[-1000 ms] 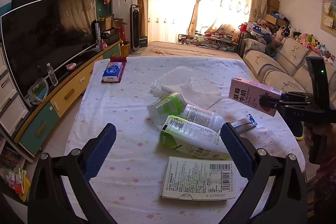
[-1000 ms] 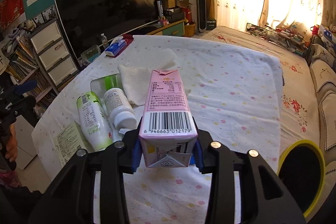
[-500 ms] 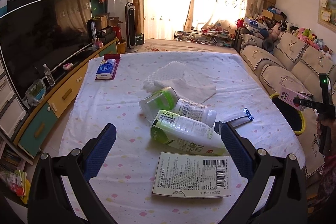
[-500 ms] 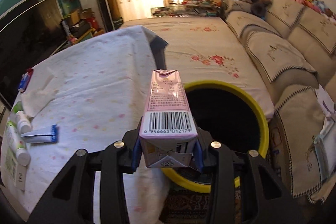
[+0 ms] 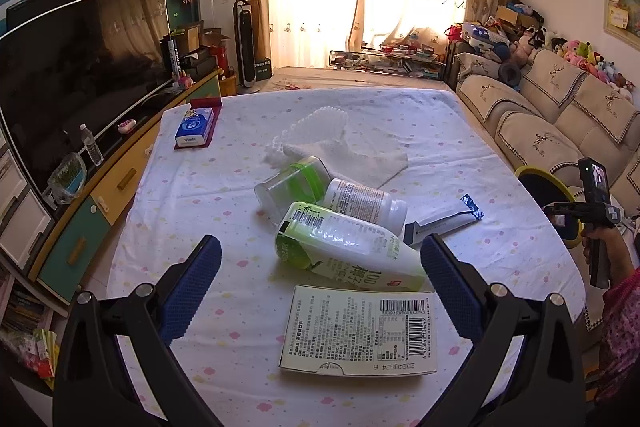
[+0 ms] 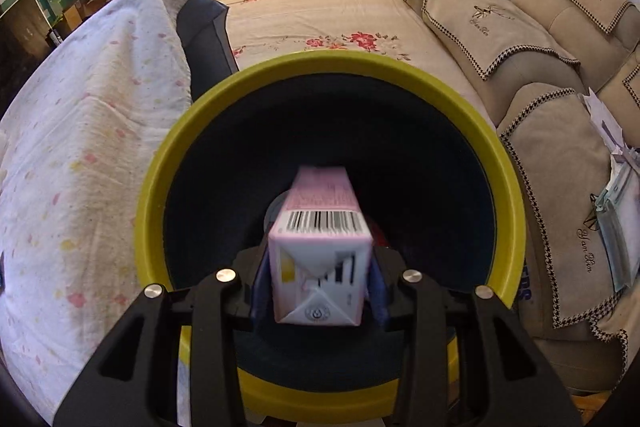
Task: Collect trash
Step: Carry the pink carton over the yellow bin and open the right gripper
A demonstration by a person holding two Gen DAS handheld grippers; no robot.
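A pink milk carton (image 6: 320, 251) sits blurred between the fingers of my right gripper (image 6: 318, 267), whose jaws are opening; it hangs right over the dark mouth of the yellow-rimmed bin (image 6: 152, 187). My left gripper (image 5: 320, 247) stands open above the table (image 5: 192, 211), nothing between its blue pads. Beneath it lie a green-labelled bottle (image 5: 332, 247), a white bottle (image 5: 360, 201), a clear jar with a green lid (image 5: 296, 183), a flat printed box (image 5: 360, 331) and a blue-white wrapper (image 5: 444, 219). A white paper towel (image 5: 360, 151) lies further back.
The bin (image 5: 528, 173) stands on the floor off the table's right edge, against the sofa (image 6: 540, 47). A tissue box (image 5: 194, 127) rests at the table's far left corner. A TV (image 5: 80, 67) and low cabinet run along the left side.
My right gripper swung from above the table out to the bin and tipped down over its mouth. The carton has begun slipping in the widening jaws. The left gripper has stayed put.
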